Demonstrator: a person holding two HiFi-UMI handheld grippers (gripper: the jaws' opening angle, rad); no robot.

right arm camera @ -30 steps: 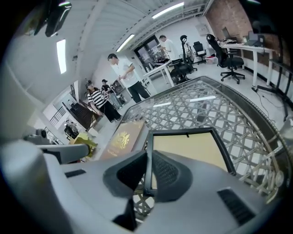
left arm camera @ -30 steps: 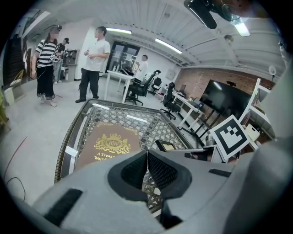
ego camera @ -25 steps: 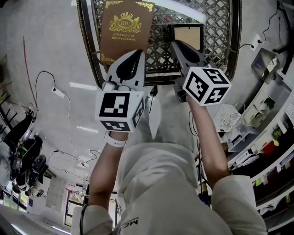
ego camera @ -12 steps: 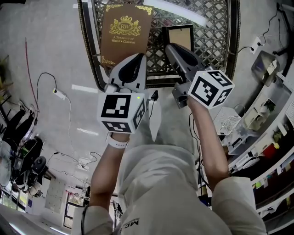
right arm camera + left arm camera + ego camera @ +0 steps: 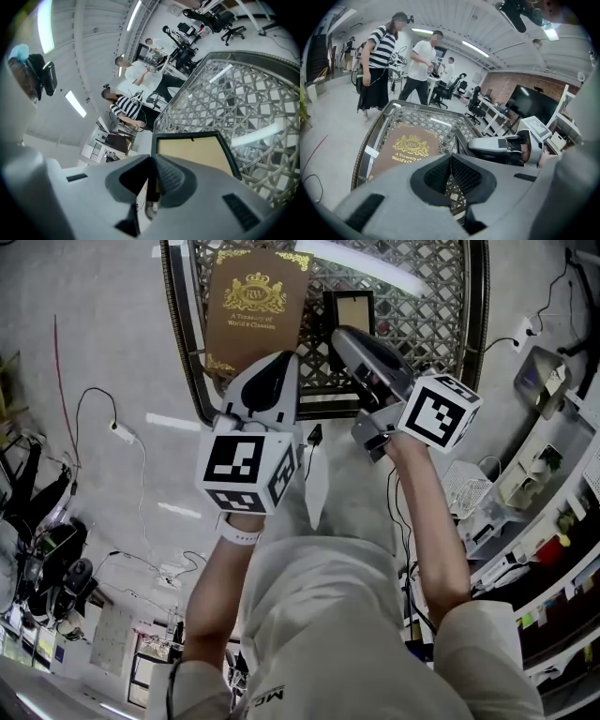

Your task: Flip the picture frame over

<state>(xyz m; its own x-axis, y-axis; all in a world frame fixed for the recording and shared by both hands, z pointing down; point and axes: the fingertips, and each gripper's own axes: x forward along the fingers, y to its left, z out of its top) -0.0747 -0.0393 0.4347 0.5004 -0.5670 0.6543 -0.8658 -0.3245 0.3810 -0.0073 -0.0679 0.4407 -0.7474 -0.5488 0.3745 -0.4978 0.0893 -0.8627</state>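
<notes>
The picture frame (image 5: 349,309) is black-edged with a tan backing (image 5: 194,152) and is held off the lattice table (image 5: 183,334), tilted up on edge. My right gripper (image 5: 339,334) is shut on the frame's near edge, its pads (image 5: 166,180) pinching the black border. In the left gripper view the frame's dark edge (image 5: 461,142) rises beside the right gripper (image 5: 501,145). My left gripper (image 5: 274,360) hovers over the table's near rim, shut with nothing between its jaws, just below a brown book (image 5: 255,306).
The brown book with gold print (image 5: 410,147) lies flat on the left half of the table. A dark rim (image 5: 243,56) rings the tabletop. Two people (image 5: 379,61) stand beyond the table. A cable (image 5: 112,427) lies on the floor at left, and shelves (image 5: 544,484) stand at right.
My right gripper has risen and rolled, carrying the picture frame leftward in the head view and tipping it up on edge. The left gripper and book have stayed put.
</notes>
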